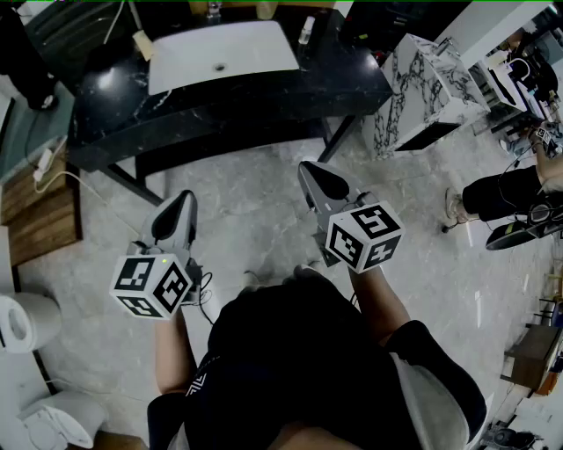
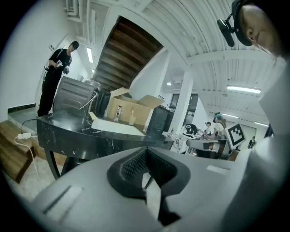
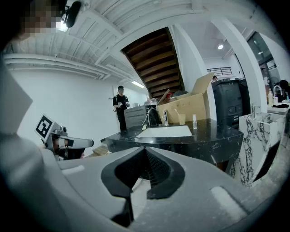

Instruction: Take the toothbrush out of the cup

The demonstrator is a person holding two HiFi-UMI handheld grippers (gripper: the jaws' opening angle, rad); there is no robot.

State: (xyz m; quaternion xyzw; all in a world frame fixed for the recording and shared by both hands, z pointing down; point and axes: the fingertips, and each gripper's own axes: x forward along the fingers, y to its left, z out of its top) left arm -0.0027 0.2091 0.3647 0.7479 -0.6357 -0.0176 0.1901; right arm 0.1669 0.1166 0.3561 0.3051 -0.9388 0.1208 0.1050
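Observation:
A beige cup [image 3: 181, 119] stands at the back of the black counter [image 1: 264, 97], behind the white basin [image 1: 220, 54]; a toothbrush [image 3: 177, 112] leans out of it. In the left gripper view the cup [image 2: 132, 119] is small and far off. In the head view only its lower part [image 1: 264, 10] shows at the top edge. My left gripper [image 1: 183, 200] [image 2: 146, 149] and right gripper [image 1: 310, 167] [image 3: 145, 149] are held over the floor, well short of the counter. Both point towards it, shut, with nothing between their jaws.
A small bottle [image 3: 195, 121] and a faucet [image 3: 166, 117] flank the cup, with a cardboard box [image 3: 190, 106] behind. A marble-patterned block [image 1: 422, 88] stands right of the counter. A toilet [image 1: 22, 325] and wooden steps [image 1: 35, 211] are at left. A person in black [image 2: 56, 77] stands beyond the counter.

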